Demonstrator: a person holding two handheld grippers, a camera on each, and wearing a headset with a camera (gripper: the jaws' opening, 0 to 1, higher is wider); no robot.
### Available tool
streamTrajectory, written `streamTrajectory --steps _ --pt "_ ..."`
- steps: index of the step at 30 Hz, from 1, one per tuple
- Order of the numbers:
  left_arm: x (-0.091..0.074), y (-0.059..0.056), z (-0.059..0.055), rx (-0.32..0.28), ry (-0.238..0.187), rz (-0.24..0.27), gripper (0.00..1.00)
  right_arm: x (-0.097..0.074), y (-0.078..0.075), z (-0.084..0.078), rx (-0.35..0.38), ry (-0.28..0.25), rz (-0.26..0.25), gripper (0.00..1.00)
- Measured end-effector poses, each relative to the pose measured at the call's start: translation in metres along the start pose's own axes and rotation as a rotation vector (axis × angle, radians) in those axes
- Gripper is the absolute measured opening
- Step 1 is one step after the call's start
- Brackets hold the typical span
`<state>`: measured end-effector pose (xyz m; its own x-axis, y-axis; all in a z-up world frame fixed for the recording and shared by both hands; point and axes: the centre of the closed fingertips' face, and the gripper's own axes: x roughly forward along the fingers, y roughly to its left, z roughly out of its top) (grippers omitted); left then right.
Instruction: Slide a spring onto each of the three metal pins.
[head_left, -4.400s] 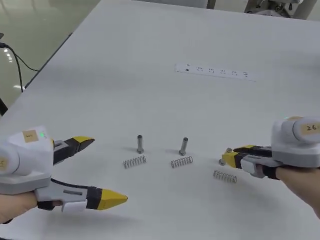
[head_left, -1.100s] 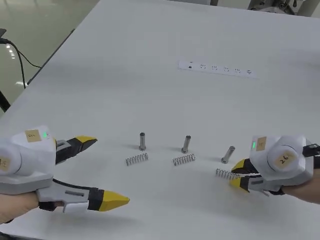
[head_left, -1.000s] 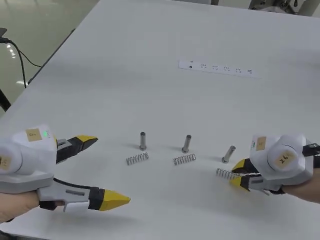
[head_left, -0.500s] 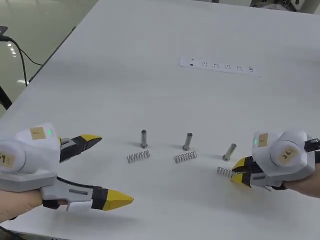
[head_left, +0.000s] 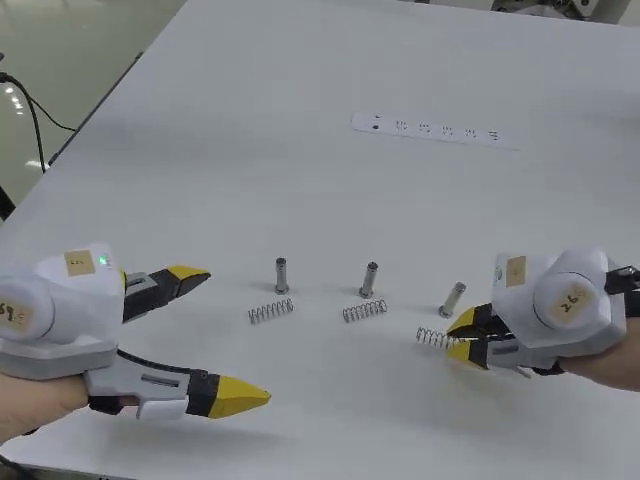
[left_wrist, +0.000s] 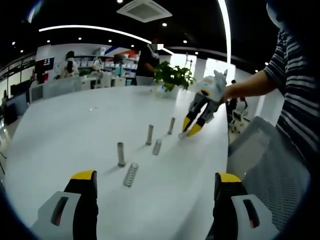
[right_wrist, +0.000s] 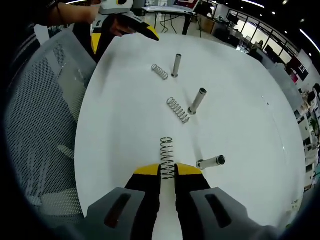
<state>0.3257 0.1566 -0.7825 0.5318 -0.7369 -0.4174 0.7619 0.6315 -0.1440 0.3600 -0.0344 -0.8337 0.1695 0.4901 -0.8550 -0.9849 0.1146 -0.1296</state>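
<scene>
Three short metal pins (head_left: 281, 275) (head_left: 369, 279) (head_left: 452, 298) stand in a row on the white table (head_left: 330, 190); the right one looks tilted. A spring (head_left: 270, 311) lies in front of the left pin and another spring (head_left: 363, 311) in front of the middle pin. My right gripper (head_left: 463, 337) is shut on one end of the third spring (head_left: 434, 338), which sticks out past its yellow tips (right_wrist: 166, 150), close to the right pin (right_wrist: 211, 162). My left gripper (head_left: 222, 335) is open wide and holds nothing, left of the left spring (left_wrist: 130, 174).
A white power strip (head_left: 434, 131) lies farther back on the table. The table's near edge runs just below both grippers. A mesh chair (right_wrist: 50, 115) stands beside the table. People stand at desks in the background of the left gripper view.
My right gripper has left the right pin, rolled over and come down onto the right spring, then shut on its end. The left gripper stays open in place.
</scene>
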Motion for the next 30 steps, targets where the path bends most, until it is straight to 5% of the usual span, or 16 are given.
streamTrajectory --steps 18,30 --pt "0.017 -0.018 0.004 0.038 0.025 -0.105 0.80 -0.003 0.020 0.027 -0.046 -0.025 0.025 0.08" --pt "0.048 -0.046 0.015 0.065 0.022 -0.231 0.65 -0.008 0.026 0.045 -0.059 -0.045 0.037 0.08"
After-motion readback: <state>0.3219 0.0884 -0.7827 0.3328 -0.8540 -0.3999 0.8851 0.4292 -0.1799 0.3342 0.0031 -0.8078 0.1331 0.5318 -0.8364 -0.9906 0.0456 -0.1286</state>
